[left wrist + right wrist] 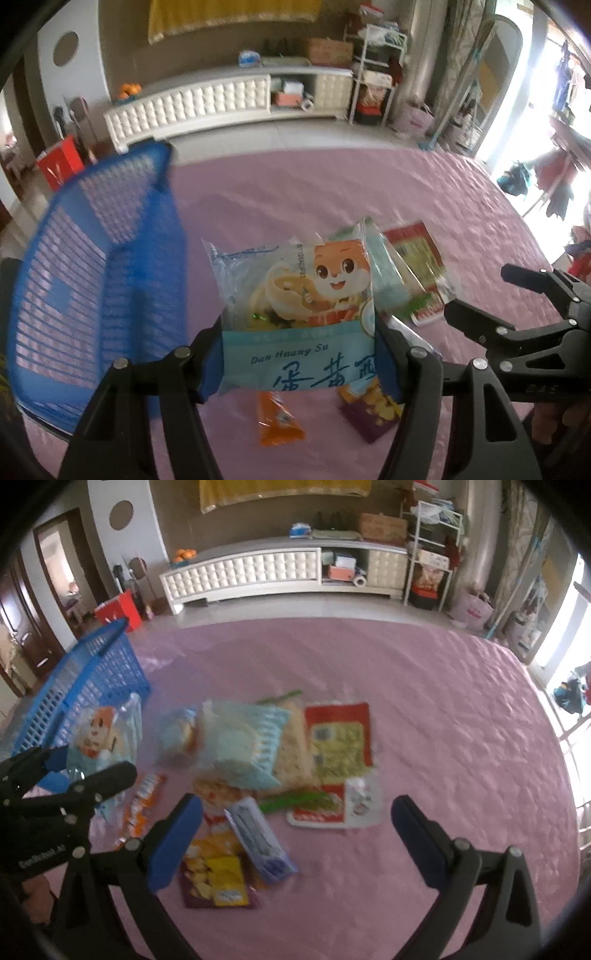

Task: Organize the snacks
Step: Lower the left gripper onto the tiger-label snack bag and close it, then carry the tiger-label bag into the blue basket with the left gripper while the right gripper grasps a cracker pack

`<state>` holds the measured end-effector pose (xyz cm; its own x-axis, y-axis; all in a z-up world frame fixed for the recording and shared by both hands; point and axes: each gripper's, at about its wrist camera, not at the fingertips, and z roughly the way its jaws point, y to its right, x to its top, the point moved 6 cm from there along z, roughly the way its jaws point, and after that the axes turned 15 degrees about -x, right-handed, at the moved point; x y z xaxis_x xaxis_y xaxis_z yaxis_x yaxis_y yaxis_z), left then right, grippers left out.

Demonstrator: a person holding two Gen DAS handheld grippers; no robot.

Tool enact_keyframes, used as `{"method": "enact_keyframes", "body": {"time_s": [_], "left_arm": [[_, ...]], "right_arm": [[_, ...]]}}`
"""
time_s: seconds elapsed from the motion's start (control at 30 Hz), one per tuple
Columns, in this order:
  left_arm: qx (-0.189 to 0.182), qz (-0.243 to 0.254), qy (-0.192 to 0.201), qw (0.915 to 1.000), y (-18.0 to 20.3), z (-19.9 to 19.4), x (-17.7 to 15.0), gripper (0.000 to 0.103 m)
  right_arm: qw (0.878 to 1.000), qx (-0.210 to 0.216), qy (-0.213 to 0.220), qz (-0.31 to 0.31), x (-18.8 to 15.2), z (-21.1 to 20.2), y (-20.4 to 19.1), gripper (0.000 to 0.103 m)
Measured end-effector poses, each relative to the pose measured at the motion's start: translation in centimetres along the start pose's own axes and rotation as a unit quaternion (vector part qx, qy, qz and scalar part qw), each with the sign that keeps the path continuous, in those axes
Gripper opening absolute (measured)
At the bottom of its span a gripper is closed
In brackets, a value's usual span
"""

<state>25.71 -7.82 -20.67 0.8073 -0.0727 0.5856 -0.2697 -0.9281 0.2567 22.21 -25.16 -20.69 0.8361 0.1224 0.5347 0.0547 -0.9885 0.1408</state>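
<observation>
Light, crinkly and slippery, the egg-yolk pastry packet (295, 314) hangs clamped by its lower seam in the left gripper (299, 363), above the pink cloth (332, 192) beside the blue basket (92, 266), right gripper (295, 842) jaws apart and empty

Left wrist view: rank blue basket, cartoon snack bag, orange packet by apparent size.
1. blue basket
2. cartoon snack bag, held in the left gripper, so nearness to the camera inflates it
3. orange packet, partly hidden behind the bag
</observation>
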Motion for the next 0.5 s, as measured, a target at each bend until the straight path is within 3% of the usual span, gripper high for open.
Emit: {"method": "enact_keyframes", "body": {"time_s": [0.3, 0.5], "left_arm": [[0.006, -0.007, 0.033, 0.9994, -2.2, -0.6, 1.8, 0.064], [0.018, -0.005, 0.029, 0.9994, -2.9, -0.1, 1.7, 0.064]], "right_arm": [[0.999, 0.025, -0.016, -0.011, 2.3, 3.4, -3.2, 0.103], [0.999, 0.027, -0.035, -0.032, 2.8, 6.6, -6.2, 0.097]]}}
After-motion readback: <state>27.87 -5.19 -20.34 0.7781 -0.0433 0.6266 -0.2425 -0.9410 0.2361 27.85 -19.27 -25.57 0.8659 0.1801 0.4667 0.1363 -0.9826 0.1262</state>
